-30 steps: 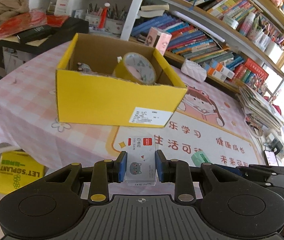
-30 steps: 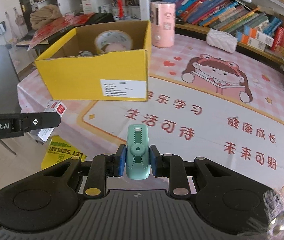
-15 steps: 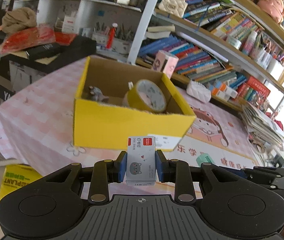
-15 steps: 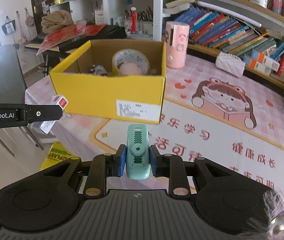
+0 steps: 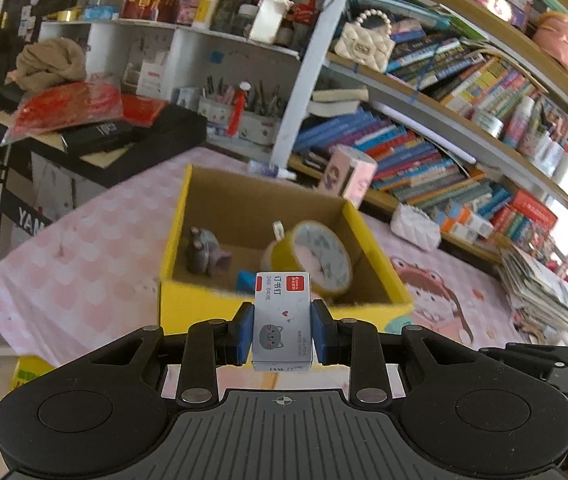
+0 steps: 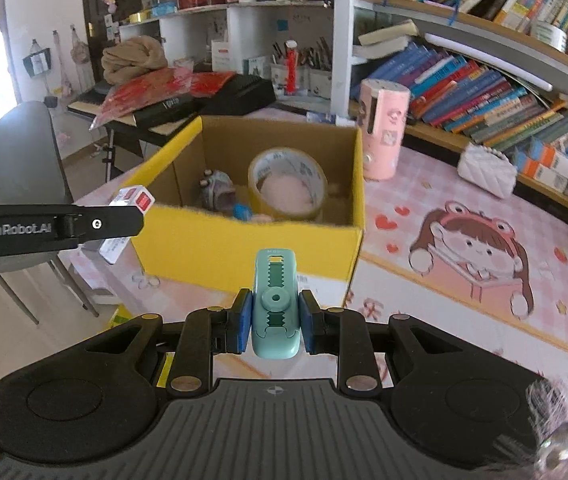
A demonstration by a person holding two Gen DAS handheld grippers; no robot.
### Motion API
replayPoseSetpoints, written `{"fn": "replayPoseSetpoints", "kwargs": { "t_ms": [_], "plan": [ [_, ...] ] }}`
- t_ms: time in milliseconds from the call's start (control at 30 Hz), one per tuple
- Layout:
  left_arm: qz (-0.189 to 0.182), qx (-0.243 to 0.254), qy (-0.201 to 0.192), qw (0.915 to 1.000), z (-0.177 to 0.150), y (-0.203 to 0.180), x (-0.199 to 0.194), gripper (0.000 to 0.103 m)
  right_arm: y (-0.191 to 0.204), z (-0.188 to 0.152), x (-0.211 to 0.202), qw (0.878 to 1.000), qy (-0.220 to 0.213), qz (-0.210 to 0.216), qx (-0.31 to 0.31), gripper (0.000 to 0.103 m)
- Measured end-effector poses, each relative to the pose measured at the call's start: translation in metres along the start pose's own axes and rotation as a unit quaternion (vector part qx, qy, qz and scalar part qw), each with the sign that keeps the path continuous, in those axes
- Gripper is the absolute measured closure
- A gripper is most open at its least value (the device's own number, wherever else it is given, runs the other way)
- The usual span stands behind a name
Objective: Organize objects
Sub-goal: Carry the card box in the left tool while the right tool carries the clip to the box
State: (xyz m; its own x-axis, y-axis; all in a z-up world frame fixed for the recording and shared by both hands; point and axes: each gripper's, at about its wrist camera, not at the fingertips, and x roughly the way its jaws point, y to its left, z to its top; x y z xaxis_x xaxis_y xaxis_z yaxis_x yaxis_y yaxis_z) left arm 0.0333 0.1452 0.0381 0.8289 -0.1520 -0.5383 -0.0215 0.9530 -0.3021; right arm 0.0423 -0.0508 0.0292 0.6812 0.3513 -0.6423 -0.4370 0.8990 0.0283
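Pink checked cloth [image 6: 424, 216] printed with a cartoon girl covers the table, and curved shelves [image 5: 464, 92] packed with upright books run along the wall behind it.

Between the left gripper's [image 5: 282, 334] blue pads sits one small grey staple box [image 5: 282, 320], a flat cardboard packet with a red label at its top and a cat face lower down; the jaws are clamped narrow on its two long sides. In the right wrist view this same packet [image 6: 128, 220] pokes out past a black finger near the yellow box's left corner, held above the table.

The right gripper [image 6: 275, 326] pinches one mint-green plastic correction-tape dispenser [image 6: 275, 304], rounded at its base, with a toothed slot and a round hub on its face; its jaws are closed narrow on the body.

Beyond both stands one open yellow cardboard box [image 6: 252, 248], plain brown inside, with a white label low on its front wall. Inside lie one roll of yellowish tape [image 6: 287, 184] tilted on edge, one small grey figure [image 6: 216, 192], and a small blue item [image 6: 242, 212] that cannot be made out.

One pink cylinder [image 6: 384, 128] with cartoon stickers stands upright just beside the box's far right corner. One white quilted pouch [image 6: 488, 170] rests near the lower shelf. A grey chair [image 6: 24, 152] stands off the table's left side.
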Motion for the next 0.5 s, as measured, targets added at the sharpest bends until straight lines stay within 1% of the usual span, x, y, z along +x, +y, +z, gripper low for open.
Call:
{"fn": "replayPoseSetpoints", "kwargs": {
  "t_ms": [133, 300, 367, 500],
  "plan": [
    [0.021, 0.005, -0.017, 0.9996, 0.017, 0.000, 0.014, 0.075, -0.007, 0.024, 0.012, 1.000, -0.027, 0.010, -0.006, 0.080],
    [0.057, 0.011, -0.031, 0.9978, 0.033, 0.000, 0.044, 0.075, -0.018, 0.059, 0.036, 0.998, -0.050, 0.018, -0.024, 0.080],
    [0.074, 0.019, -0.028, 0.9967, 0.036, 0.000, 0.059, 0.075, -0.023, 0.072, 0.046, 0.998, -0.056, 0.022, -0.027, 0.080],
    [0.098, 0.033, -0.010, 0.9946, 0.035, -0.001, 0.087, 0.075, -0.027, 0.092, 0.064, 0.997, -0.065, 0.034, -0.037, 0.080]
  ]
}}
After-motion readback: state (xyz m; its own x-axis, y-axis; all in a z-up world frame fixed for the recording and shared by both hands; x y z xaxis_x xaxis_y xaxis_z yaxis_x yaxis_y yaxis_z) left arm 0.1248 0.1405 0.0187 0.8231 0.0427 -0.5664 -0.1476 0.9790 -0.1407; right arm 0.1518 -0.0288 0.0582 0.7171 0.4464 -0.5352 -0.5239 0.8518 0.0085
